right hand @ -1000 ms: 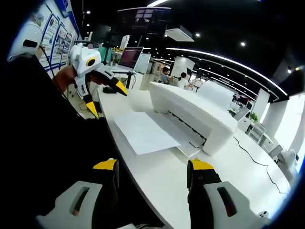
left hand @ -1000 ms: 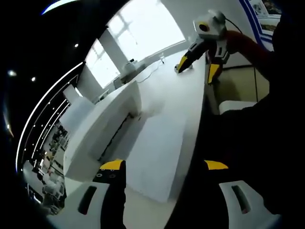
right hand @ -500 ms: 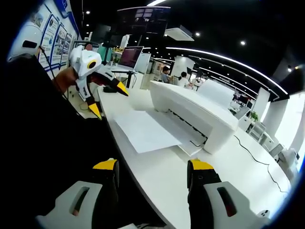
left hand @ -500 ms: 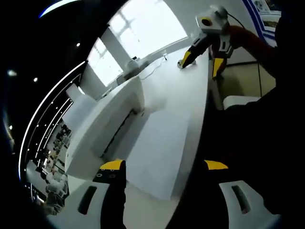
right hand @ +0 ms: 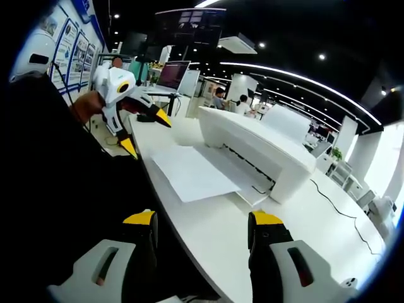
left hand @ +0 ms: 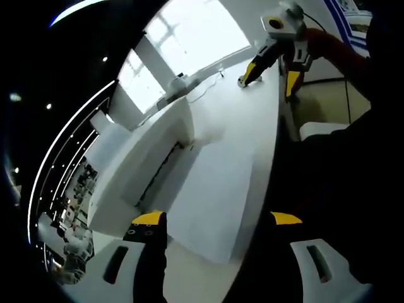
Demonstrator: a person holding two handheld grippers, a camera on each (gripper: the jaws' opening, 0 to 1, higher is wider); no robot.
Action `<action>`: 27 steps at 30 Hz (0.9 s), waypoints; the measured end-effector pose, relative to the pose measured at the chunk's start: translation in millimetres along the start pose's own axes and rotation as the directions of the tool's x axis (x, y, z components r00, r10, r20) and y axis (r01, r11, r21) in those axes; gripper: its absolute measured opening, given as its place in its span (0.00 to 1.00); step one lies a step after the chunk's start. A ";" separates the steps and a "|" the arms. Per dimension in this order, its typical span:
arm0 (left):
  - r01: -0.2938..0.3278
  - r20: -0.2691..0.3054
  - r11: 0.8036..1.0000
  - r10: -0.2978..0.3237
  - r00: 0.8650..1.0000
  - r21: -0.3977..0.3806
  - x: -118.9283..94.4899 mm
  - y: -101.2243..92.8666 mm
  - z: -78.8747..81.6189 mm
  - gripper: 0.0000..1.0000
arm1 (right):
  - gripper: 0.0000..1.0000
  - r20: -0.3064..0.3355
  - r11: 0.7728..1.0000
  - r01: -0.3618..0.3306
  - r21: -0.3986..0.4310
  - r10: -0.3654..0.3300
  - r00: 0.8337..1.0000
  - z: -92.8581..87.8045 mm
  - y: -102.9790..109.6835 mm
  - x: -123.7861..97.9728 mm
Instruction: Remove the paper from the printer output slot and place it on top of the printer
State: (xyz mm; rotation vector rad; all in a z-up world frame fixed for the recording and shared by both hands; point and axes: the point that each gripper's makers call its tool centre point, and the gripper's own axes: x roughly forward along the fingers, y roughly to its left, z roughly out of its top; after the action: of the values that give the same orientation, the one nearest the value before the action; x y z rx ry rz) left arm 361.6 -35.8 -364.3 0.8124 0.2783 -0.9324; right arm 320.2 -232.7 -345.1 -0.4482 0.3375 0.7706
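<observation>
The white sheet of paper [right hand: 192, 173] lies flat on the output tray of the long white printer [right hand: 255, 148], overhanging the white bench [right hand: 208, 243]. Both the left gripper [left hand: 214, 221] and right gripper [right hand: 201, 219] hang wide and empty; best approach low, pinching the sheet's near edge

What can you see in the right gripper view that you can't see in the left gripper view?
The right gripper view has a laptop, wall posters and a cable trailing behind the printer. The left gripper view has bright windows. Both have the printer, the paper sticking out of its slot over the white table, and the other open gripper.
</observation>
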 end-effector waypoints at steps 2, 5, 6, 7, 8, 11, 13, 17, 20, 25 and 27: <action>0.000 -0.002 1.000 0.000 1.000 -0.001 1.0 0.0 -0.7 0.68 | 0.53 -0.002 1.000 0.001 0.002 -0.001 1.000 -1.3 -0.6 0.4; 0.002 -0.002 1.000 -0.002 1.000 0.000 2.9 -0.5 -0.9 0.68 | 0.53 -0.004 1.000 0.001 0.005 -0.001 1.000 -2.8 -1.4 0.7; 0.003 -0.003 1.000 -0.003 1.000 0.000 3.5 -0.6 -1.0 0.68 | 0.53 -0.004 1.000 0.001 0.006 -0.001 1.000 -2.8 -1.5 0.8; 0.003 -0.003 1.000 -0.003 1.000 0.000 3.9 -0.6 -1.2 0.68 | 0.53 -0.004 1.000 0.001 0.006 -0.001 1.000 -2.8 -1.5 0.8; 0.002 -0.003 1.000 -0.002 1.000 0.001 4.6 -0.4 -1.3 0.68 | 0.53 -0.003 1.000 0.001 0.005 -0.001 1.000 -2.6 -1.5 0.7; -0.004 0.003 1.000 0.004 1.000 0.006 6.3 0.6 -1.2 0.68 | 0.53 -0.001 1.000 0.002 0.004 -0.002 1.000 -1.7 -1.6 -0.2; -0.010 0.009 1.000 0.010 1.000 0.006 8.5 1.4 -1.3 0.68 | 0.53 0.001 1.000 0.003 0.005 -0.003 1.000 -1.1 -1.9 -1.2; -0.010 0.003 1.000 0.010 1.000 0.011 14.2 0.0 -3.7 0.68 | 0.53 0.000 1.000 0.008 0.008 -0.008 1.000 -2.3 -4.8 -2.3; -0.018 -0.002 1.000 0.018 1.000 0.019 15.1 1.3 -3.6 0.68 | 0.53 0.000 1.000 0.008 0.009 -0.008 1.000 -2.8 -5.0 -2.0; -0.034 -0.002 0.999 0.034 0.999 0.031 16.1 3.6 -1.5 0.68 | 0.53 0.000 1.000 0.007 0.010 -0.007 1.000 -3.3 -4.8 -1.8; -0.040 -0.003 0.999 0.040 0.999 0.037 17.0 3.5 -1.2 0.69 | 0.53 0.001 1.000 0.008 0.010 -0.008 1.000 -3.3 -4.9 -2.0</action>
State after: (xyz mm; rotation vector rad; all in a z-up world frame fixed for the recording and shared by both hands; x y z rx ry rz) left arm 374.5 -44.0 -372.5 0.8507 0.2475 -0.9010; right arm 322.0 -238.6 -345.8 -0.4395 0.3383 0.7613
